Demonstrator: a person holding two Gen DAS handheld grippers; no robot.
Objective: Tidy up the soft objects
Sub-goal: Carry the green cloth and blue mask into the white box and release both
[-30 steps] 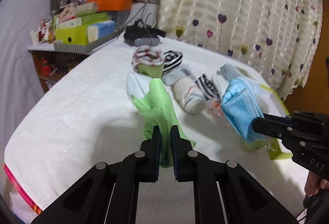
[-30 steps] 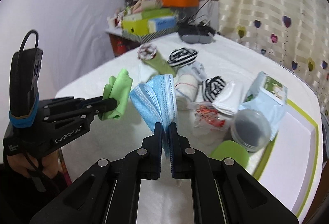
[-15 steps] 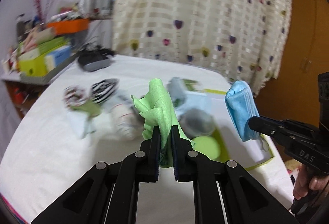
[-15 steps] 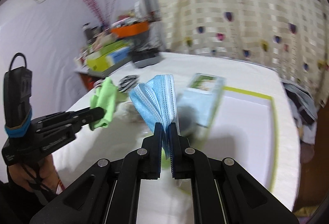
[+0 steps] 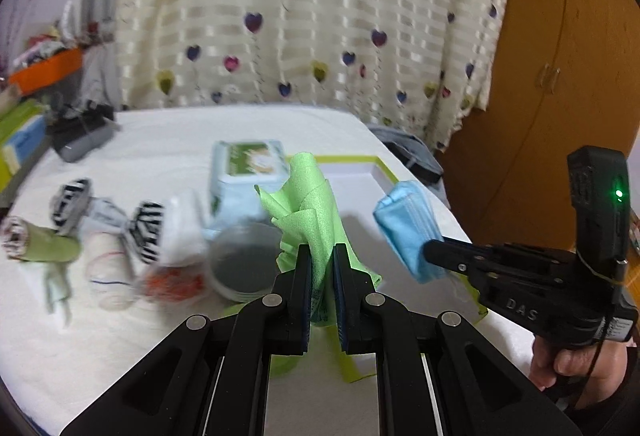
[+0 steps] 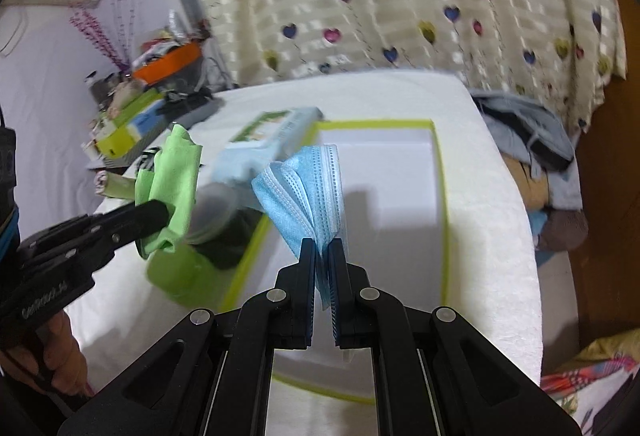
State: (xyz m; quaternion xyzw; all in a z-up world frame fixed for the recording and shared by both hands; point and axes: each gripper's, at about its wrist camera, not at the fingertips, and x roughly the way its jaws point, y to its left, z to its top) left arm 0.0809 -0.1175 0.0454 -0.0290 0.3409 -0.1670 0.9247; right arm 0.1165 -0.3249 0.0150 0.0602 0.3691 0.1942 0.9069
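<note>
The left gripper point(image 5: 319, 256) clamps a green cloth point(image 5: 310, 196); the right gripper point(image 6: 322, 250) clamps a blue face mask point(image 6: 306, 188). Only the left view shows rolled socks point(image 5: 150, 232).

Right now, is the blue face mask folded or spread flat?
Folded: the blue face mask stands bunched in pleated layers, pinched in the right gripper.

Your right gripper point(image 6: 322, 248) pinches a blue mask point(image 6: 306, 192).
It hangs above the white tray point(image 6: 438, 172).
</note>
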